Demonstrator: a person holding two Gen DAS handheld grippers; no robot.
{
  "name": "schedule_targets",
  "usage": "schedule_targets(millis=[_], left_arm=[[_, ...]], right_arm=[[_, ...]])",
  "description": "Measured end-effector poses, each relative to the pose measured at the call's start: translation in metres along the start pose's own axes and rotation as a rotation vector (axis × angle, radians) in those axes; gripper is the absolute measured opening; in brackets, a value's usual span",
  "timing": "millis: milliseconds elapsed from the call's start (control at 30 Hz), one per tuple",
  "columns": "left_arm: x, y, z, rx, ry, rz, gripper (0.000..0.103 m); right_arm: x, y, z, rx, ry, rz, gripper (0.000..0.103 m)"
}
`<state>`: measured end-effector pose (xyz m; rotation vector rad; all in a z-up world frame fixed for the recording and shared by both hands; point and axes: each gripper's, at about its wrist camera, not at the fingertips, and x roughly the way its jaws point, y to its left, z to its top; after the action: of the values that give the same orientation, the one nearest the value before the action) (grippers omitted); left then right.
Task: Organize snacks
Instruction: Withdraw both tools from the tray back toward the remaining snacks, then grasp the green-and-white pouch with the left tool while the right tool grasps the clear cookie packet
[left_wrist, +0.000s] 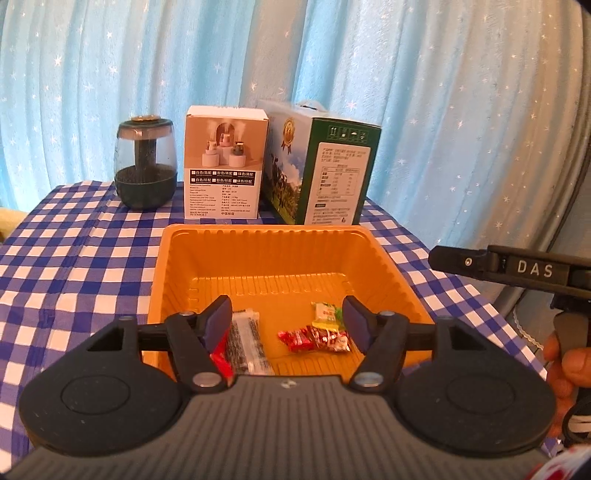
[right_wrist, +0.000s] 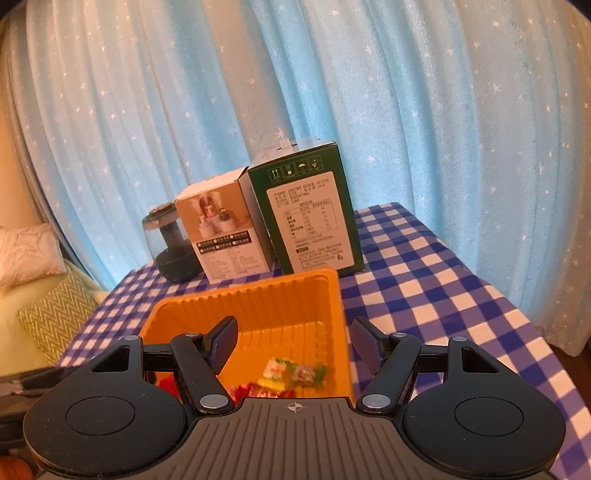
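- The left gripper (left_wrist: 286, 323) hangs over the near end of the orange plastic tray (left_wrist: 177, 266) with its jaws apart and nothing between the pads – the snacks lie below it on the tray floor.
- The right gripper (right_wrist: 293, 345) also stands with its jaws apart and empty, above the tray's near right corner; in the left wrist view one of its black fingers (left_wrist: 491, 263), marked "DAS", reaches in from the right edge, with part of the person's hand (left_wrist: 570, 363) below it.
- In the tray, toward its near wall, lie a clear packet with dark contents (left_wrist: 249, 341), a red wrapper (left_wrist: 221, 361) just beside it and partly hidden by the left finger, a red-and-white candy packet (left_wrist: 317, 338), and a yellow-green wrapped sweet (left_wrist: 325, 314) touching the red-and-white one on its far side.
- The right wrist view shows what may be two small green-ended sweets (right_wrist: 291, 373) side by side – it is too blurred to be sure.
- The tray sits on the table, on a blue-and-white checked tablecloth (left_wrist: 74, 258), near the middle.
- Along the table's far edge stand, from left to right, a dark glass humidifier (left_wrist: 146, 168), its white product box (left_wrist: 225, 162), and a green carton with a printed label (left_wrist: 332, 173); the two boxes are just beside each other.
- A light blue curtain with white stars (left_wrist: 443, 92) hangs behind the table.
- A cushion with a green zigzag pattern (right_wrist: 55, 310) lies off the table's left side.
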<state>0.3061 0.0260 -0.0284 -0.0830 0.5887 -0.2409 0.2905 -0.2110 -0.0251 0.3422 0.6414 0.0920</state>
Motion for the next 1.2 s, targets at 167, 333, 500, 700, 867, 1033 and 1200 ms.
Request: schedule_targets(millis=[167,333,500,700,867,1033,1200], left_arm=[[-0.029,-0.006,-0.019,0.014,-0.004,-0.002,0.068],[-0.059,-0.007,-0.04,0.032,-0.015,0.03,0.075],[-0.081,-0.005,-0.067,0.043,-0.002,0.056,0.077],[-0.101,-0.002,-0.098,0.09,0.039,0.047,0.08],[-0.113,-0.001,-0.12,0.259,0.066,0.006,0.08],[-0.117,-0.004,-0.135,0.407,0.091,-0.014,0.079],[-0.109,-0.012,-0.145,0.568,0.135,-0.062,0.074]], right_arm=[[-0.023,0.002,-0.014,-0.046,0.008,-0.011,0.068],[-0.045,0.0,-0.029,-0.075,0.024,-0.02,0.068],[-0.066,-0.002,-0.043,-0.088,0.03,-0.026,0.068],[-0.09,-0.001,-0.069,-0.125,0.069,-0.033,0.068],[-0.095,-0.003,-0.095,-0.16,0.135,-0.03,0.068],[-0.097,-0.001,-0.111,-0.222,0.157,-0.03,0.068],[-0.096,-0.003,-0.118,-0.268,0.168,-0.027,0.068]])
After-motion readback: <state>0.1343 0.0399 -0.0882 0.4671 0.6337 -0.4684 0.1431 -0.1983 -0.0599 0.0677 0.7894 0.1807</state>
